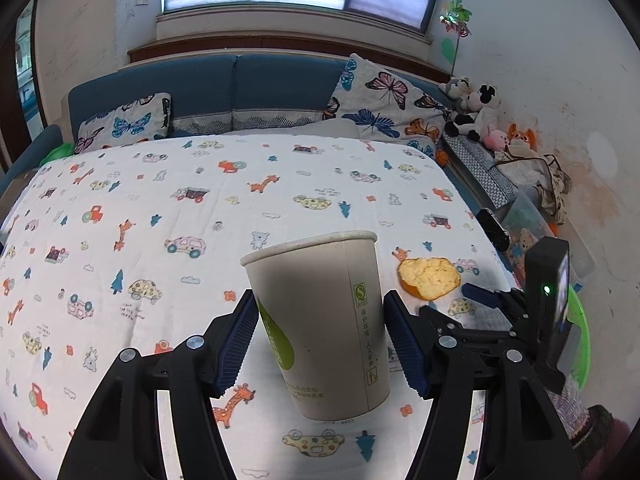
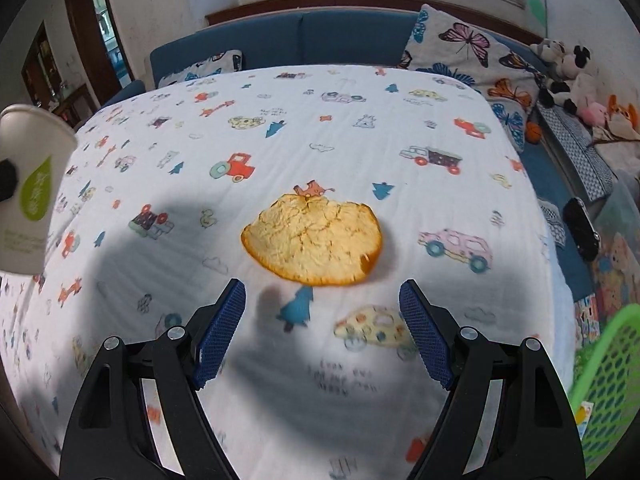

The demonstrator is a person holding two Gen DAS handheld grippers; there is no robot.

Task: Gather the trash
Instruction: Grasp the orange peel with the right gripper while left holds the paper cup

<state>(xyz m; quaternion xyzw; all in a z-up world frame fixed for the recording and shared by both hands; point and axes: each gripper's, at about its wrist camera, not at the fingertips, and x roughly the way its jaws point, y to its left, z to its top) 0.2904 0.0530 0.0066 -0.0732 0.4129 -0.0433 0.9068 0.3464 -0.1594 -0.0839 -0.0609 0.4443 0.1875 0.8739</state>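
Observation:
A white paper cup (image 1: pixel 320 320) with a green leaf print hangs tilted above the patterned tablecloth (image 1: pixel 160 200), and my left gripper (image 1: pixel 320 296) is shut on it, a blue pad pressing each side. In the right wrist view the same cup (image 2: pixel 28 184) floats at the far left. A curled orange peel (image 2: pixel 314 236) lies on the cloth just ahead of my right gripper (image 2: pixel 322 285), which is open with nothing between its fingers. The left wrist view shows the peel (image 1: pixel 428 276) right of the cup, with the right gripper (image 1: pixel 456 304) just below it.
A green mesh basket (image 2: pixel 608 364) stands at the table's right edge. A black device (image 2: pixel 580 228) lies off the right side. Behind the table are a blue sofa (image 2: pixel 300 36), butterfly pillows (image 2: pixel 468 52) and plush toys (image 2: pixel 568 76).

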